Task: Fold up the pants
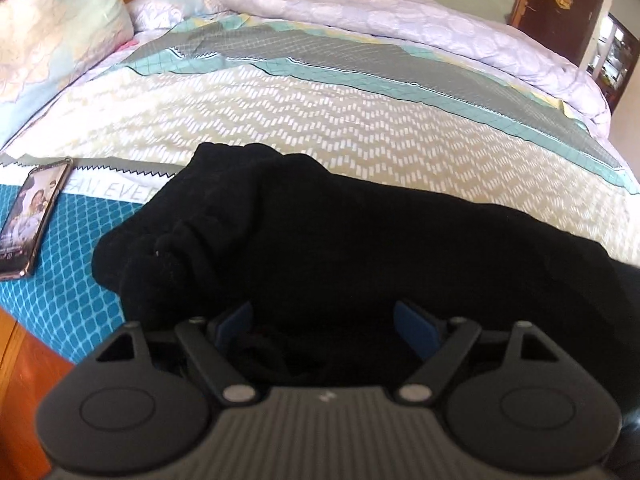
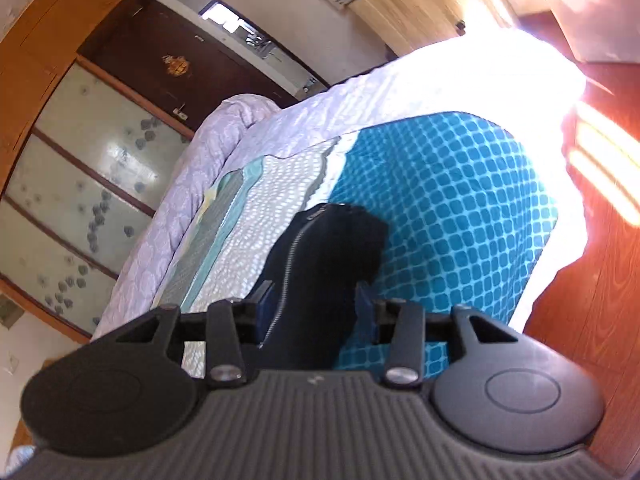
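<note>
Nearest the left wrist camera, the left gripper (image 1: 324, 324) stood with its blue pads spread wide and released above the black pants (image 1: 320, 240), which lay bunched on the near part of the bed (image 1: 320, 128). The right gripper (image 2: 316, 312) was clenched on a zippered end of the pants (image 2: 320, 264), lifted over the bed's teal-checked edge. A phone (image 1: 30, 220) lay on the bed left of the pants, and a lilac quilt (image 1: 400, 12) was heaped along the bed's far side.
</note>
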A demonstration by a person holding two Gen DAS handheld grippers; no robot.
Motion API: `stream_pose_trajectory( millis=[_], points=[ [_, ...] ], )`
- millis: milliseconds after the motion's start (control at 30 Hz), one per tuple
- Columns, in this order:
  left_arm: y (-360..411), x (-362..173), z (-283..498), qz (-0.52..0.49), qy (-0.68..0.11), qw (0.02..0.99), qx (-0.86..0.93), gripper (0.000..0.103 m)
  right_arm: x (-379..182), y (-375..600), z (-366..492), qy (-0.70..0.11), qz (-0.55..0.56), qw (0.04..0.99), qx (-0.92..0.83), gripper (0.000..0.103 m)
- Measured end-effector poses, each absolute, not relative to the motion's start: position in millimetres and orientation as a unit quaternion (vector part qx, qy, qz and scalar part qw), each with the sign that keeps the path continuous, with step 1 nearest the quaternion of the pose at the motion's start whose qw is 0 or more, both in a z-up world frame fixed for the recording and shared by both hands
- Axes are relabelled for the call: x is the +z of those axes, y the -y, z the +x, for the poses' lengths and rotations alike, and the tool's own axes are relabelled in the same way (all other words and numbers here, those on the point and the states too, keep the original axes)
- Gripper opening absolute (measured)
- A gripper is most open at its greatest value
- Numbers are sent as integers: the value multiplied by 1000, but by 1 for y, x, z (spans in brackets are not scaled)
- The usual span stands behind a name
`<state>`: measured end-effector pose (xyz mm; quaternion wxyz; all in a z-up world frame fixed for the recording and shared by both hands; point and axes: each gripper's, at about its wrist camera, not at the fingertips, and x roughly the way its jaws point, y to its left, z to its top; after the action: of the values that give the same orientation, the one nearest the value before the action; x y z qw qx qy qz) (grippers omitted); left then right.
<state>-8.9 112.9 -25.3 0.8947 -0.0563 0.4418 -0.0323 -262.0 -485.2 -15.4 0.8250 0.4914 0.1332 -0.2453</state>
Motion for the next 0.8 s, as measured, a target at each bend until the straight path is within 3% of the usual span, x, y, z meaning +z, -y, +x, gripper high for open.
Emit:
stream_pose_trajectory(
  millis=[167,267,533,567,600,633,800],
  points=[
    [-105,-19,-14,-49,-435,898,-37,81,-31,487,-235,-138,509,815,-240,48],
    [-104,-19,-19,-45,-433,899,-37,81,-35,493,-229,-148,512,811,-243,55],
    [-99,-26,-15,-37,-447,893,-31,83,-42,499,-217,-144,526,803,-241,54],
    [-98,-26,-15,-36,-447,893,-31,83,-43,500,-214,-146,524,805,-239,51],
    [-97,-26,-15,-36,-447,893,-32,84,-42,500,-212,-152,519,806,-241,28],
    [-97,-26,-14,-36,-447,893,-32,84,-42,500,-207,-164,514,807,-241,13],
    [-101,-22,-14,-50,-441,895,-37,84,1,469,-200,-145,457,861,-170,13]
  ],
)
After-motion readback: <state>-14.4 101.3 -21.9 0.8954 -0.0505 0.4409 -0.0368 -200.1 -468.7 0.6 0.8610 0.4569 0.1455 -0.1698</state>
